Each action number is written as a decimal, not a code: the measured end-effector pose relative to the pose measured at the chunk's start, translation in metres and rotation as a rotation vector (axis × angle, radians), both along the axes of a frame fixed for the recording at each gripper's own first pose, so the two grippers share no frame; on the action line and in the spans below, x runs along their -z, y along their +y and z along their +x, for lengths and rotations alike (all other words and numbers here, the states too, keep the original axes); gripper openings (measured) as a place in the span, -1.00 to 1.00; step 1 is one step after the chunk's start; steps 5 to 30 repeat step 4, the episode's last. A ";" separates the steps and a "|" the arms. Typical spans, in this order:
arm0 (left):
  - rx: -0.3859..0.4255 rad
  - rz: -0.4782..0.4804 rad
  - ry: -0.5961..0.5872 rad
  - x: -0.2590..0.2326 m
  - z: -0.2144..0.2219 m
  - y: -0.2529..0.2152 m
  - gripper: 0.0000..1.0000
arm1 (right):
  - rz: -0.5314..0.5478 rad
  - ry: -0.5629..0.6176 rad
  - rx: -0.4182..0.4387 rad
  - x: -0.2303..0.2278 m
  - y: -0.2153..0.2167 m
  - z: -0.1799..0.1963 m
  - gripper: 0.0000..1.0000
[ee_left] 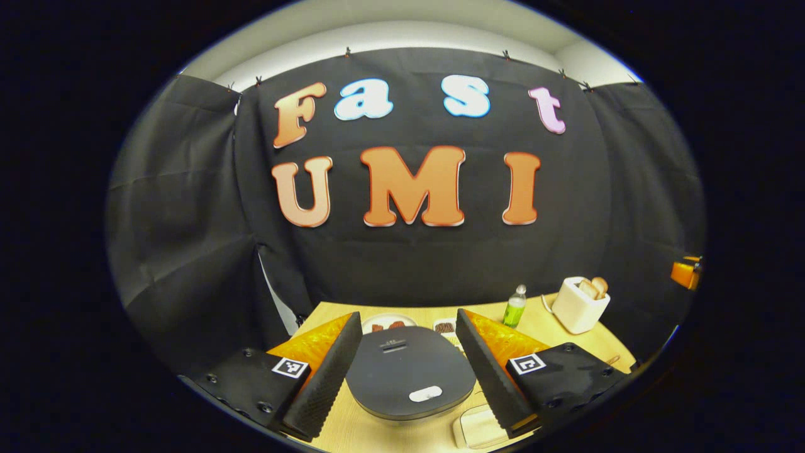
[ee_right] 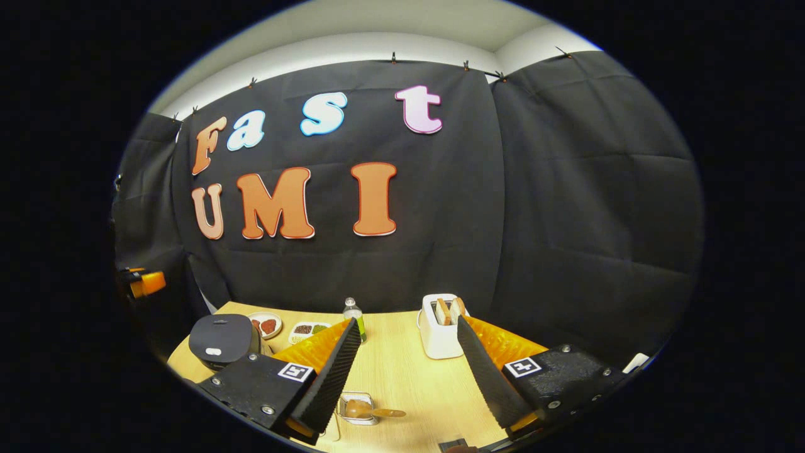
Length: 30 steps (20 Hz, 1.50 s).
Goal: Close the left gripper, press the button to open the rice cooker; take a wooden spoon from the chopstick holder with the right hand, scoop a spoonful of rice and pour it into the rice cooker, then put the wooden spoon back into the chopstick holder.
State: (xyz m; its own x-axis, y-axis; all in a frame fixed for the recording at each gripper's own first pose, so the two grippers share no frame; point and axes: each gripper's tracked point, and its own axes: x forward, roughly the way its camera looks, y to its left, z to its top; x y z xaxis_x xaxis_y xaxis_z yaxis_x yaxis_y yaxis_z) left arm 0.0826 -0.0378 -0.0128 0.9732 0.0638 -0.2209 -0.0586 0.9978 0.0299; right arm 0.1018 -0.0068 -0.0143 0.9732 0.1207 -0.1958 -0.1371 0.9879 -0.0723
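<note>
Nothing is pressed yet: the left gripper [ee_left: 409,371] hangs over the rice cooker [ee_left: 409,371], jaws wide apart, its button [ee_left: 426,394] nearest. It must close first, then push. The right gripper [ee_right: 405,371] gapes empty above the wooden spoon [ee_right: 368,411]; far off stands a toaster [ee_right: 439,327]

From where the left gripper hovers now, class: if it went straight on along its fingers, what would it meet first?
Most likely the closed lid of the rice cooker, lying between the open left gripper's fingers; depth is uncertain.
</note>
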 end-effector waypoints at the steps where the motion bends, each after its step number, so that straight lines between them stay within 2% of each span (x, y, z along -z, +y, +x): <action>1: 0.011 -0.006 -0.035 -0.022 -0.007 -0.001 1.00 | -0.001 -0.014 -0.005 -0.007 0.002 -0.001 0.90; 4: 0.026 -0.054 -0.107 -0.069 -0.030 -0.004 1.00 | -0.003 -0.036 -0.024 -0.024 0.007 -0.007 0.89; 30: 0.026 -0.054 -0.107 -0.069 -0.030 -0.004 1.00 | -0.003 -0.036 -0.024 -0.024 0.007 -0.007 0.89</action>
